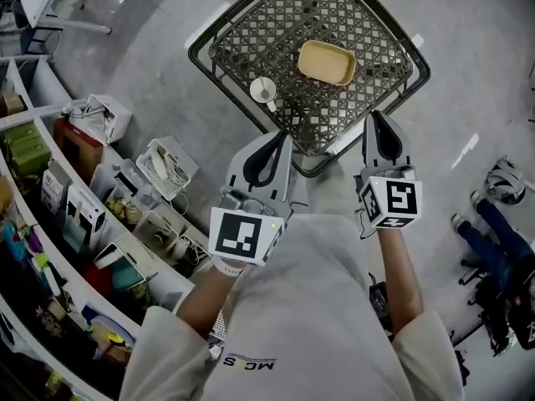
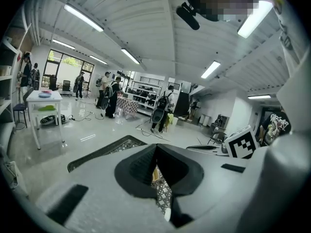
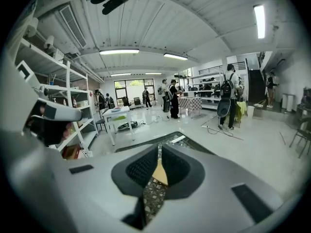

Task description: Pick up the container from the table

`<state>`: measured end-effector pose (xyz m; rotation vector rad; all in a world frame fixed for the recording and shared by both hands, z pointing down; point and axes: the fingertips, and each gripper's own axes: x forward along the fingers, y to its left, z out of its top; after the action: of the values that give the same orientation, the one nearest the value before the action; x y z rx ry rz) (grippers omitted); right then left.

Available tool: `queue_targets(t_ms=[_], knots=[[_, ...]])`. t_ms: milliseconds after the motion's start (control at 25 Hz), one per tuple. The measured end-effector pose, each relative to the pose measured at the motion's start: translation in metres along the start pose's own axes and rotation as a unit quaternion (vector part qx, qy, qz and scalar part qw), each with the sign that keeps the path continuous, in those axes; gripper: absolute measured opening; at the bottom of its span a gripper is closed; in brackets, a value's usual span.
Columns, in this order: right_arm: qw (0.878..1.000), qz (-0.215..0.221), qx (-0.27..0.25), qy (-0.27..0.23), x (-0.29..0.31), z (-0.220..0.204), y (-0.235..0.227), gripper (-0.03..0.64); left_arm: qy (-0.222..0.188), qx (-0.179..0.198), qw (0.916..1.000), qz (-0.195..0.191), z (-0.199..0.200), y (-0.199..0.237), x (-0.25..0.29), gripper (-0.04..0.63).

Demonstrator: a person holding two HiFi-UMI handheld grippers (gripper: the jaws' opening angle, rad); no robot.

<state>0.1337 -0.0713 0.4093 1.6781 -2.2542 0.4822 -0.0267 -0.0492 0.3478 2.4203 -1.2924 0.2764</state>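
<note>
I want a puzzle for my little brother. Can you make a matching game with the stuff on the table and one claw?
Things:
1. container
2. table
3. cup
4. right claw

Matches:
A. white
B. shut
C. tan
D. black

Pairs: 1-C, 2-D, 3-A, 4-B
</note>
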Motion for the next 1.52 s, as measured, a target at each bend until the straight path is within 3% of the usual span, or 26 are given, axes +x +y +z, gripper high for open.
queue_targets(t_ms=[200,280,760,1520], knots=[[1.0,-0.001,0.009,0.024,0.028,-0.019,-0.01,0.037,0.015,-0.02,0.9997,0.004,-0.01,0.007,0.017,0.023],[0.999,-0.004,0.009,0.03,0.042,-0.026,-0.015,0.075,0.023,-0.028,0.9993,0.007,-0.013,0.009,0.024,0.023],[0.997,-0.024,0.024,0.068,0.11,-0.073,-0.044,0.081,0.038,-0.038,0.9981,0.03,-0.033,0.032,0.056,0.023],[0.986,-0.069,0.06,0.141,0.184,-0.16,-0.085,0.103,0.054,-0.041,0.9974,0.026,-0.048,0.022,0.074,0.023]])
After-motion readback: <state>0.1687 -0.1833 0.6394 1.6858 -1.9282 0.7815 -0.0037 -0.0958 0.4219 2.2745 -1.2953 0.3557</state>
